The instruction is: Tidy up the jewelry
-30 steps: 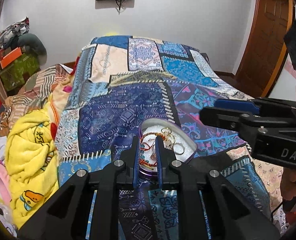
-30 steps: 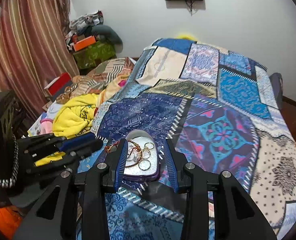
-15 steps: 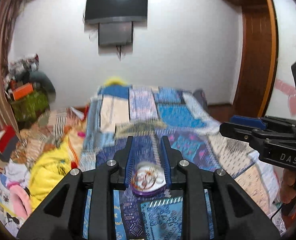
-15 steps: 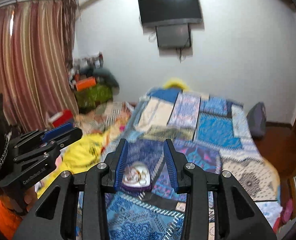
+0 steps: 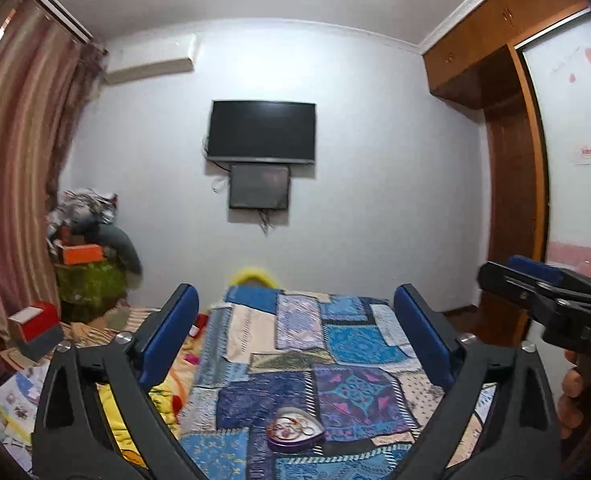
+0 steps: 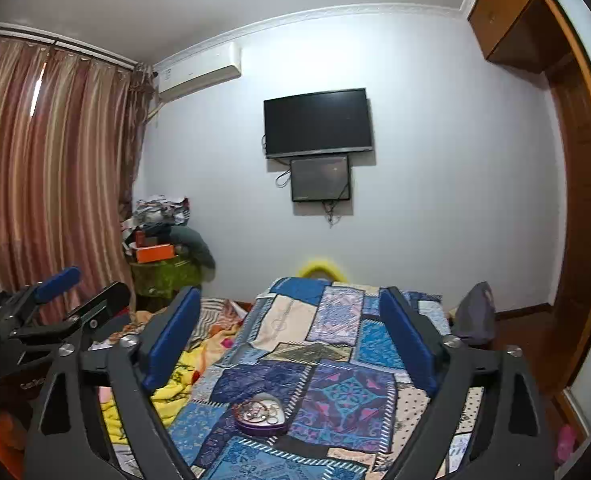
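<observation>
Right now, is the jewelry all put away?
Looks nearly done: rings and bangles sit inside the heart-shaped tin on the patchwork bedspread. Nothing is in hand; the left hand-held gripper and right hand-held gripper are open, raised above it. No lid or loose pieces visible.

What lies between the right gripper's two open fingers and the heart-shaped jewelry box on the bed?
In the right wrist view, only patchwork bedspread shows between the right gripper and the heart-shaped jewelry box.
</observation>
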The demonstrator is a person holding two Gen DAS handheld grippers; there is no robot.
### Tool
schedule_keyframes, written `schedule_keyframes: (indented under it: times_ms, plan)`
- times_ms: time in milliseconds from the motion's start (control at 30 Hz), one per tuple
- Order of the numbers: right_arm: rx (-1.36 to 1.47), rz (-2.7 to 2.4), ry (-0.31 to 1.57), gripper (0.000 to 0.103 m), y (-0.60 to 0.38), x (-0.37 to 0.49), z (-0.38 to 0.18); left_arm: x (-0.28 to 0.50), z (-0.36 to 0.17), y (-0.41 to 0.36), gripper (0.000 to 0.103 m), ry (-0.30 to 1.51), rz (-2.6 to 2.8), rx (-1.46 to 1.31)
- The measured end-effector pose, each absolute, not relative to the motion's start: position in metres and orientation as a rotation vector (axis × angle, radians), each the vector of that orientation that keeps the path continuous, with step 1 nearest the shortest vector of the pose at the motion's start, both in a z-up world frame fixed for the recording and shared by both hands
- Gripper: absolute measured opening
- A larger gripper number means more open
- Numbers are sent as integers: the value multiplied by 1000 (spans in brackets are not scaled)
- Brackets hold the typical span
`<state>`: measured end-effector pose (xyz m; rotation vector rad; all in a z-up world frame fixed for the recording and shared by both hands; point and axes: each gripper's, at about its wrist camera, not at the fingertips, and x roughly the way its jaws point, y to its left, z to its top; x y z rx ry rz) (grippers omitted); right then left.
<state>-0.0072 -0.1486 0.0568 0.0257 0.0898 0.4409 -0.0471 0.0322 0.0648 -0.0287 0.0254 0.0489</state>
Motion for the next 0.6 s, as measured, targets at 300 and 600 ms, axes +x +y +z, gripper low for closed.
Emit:
schedule_keyframes:
  times_ms: [300, 600]
  plan:
    - [43, 413, 119, 103, -149, -6, 51, -57, 60, 17, 103, 24, 100, 35]
    - [51, 408, 123, 103, -160, -15, 46, -58, 53, 15, 103, 39, 102, 39]
